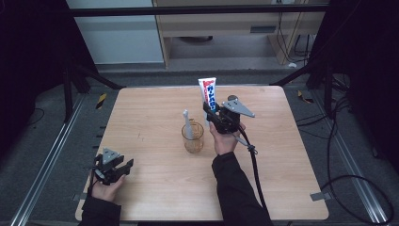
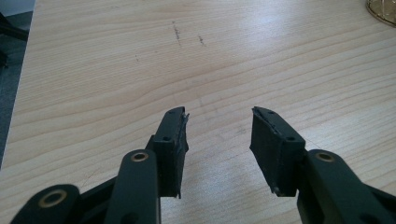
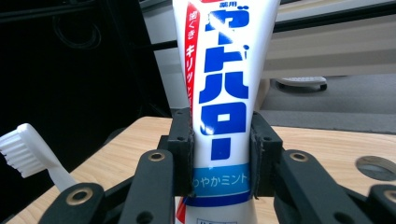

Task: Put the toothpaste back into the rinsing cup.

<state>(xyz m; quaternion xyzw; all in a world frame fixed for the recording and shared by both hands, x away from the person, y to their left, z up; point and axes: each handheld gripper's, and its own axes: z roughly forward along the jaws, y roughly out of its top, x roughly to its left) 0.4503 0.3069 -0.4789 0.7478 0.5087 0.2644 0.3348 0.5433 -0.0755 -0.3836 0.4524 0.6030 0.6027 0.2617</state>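
A white toothpaste tube (image 1: 208, 93) with blue and red lettering stands upright above the table, and my right gripper (image 1: 211, 113) is shut on its lower part. In the right gripper view the tube (image 3: 222, 93) sits squeezed between the two jaws of that gripper (image 3: 220, 154). Just left of the tube stands a clear amber glass cup (image 1: 193, 137) holding a white toothbrush (image 1: 187, 123), whose bristled head (image 3: 18, 149) shows at the left edge. My left gripper (image 1: 123, 168) rests near the table's front left corner, open and empty, with bare wood between its fingers (image 2: 219, 135).
The wooden table (image 1: 155, 113) has black frame rails around it. A cable (image 1: 254, 165) trails from the right gripper toward the front edge. The cup's rim (image 2: 383, 11) shows at the top right of the left gripper view.
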